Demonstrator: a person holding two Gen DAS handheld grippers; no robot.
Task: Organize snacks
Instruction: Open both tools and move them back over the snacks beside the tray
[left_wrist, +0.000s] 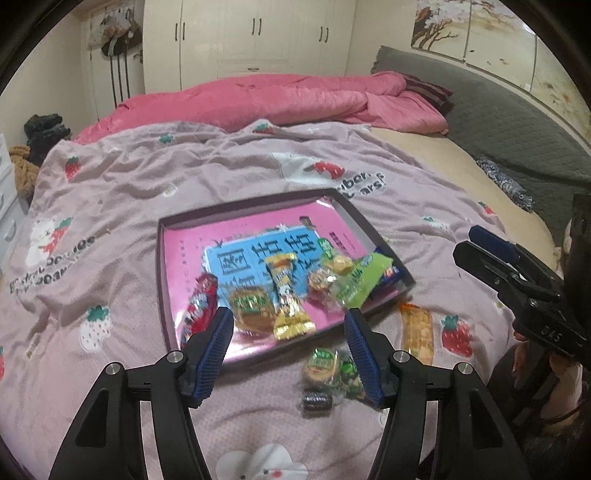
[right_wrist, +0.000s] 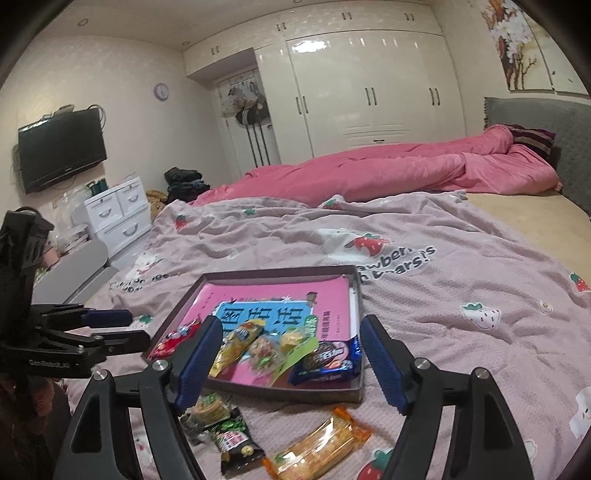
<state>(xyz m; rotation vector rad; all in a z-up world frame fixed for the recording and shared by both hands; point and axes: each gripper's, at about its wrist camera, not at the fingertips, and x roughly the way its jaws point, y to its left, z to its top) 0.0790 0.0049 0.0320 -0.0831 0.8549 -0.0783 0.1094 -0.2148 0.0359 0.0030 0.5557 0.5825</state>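
A shallow dark box (left_wrist: 160, 266) (right_wrist: 295, 394) lies on the bed with a pink book as its floor. In it are a red packet (left_wrist: 201, 300), a round cookie (left_wrist: 252, 307), a yellow bar (left_wrist: 289, 299) (right_wrist: 236, 343), a green packet (left_wrist: 356, 280) and a blue biscuit pack (right_wrist: 328, 360). On the blanket in front lie an orange cracker pack (left_wrist: 417, 332) (right_wrist: 321, 445), green-labelled cookie packs (left_wrist: 328, 365) (right_wrist: 212, 406) and a small dark candy (left_wrist: 316, 400). My left gripper (left_wrist: 290, 318) (right_wrist: 136, 328) hovers open over the box's near edge. My right gripper (right_wrist: 291, 325) (left_wrist: 470, 245) is open too, holding nothing.
The box sits on a rumpled lilac strawberry blanket (left_wrist: 184, 177). A pink duvet (left_wrist: 280, 99) is bunched behind it, against a grey headboard (right_wrist: 576, 155). White drawers (right_wrist: 118, 214) and a wall television (right_wrist: 59, 147) stand left of the bed, wardrobes (right_wrist: 369, 92) beyond.
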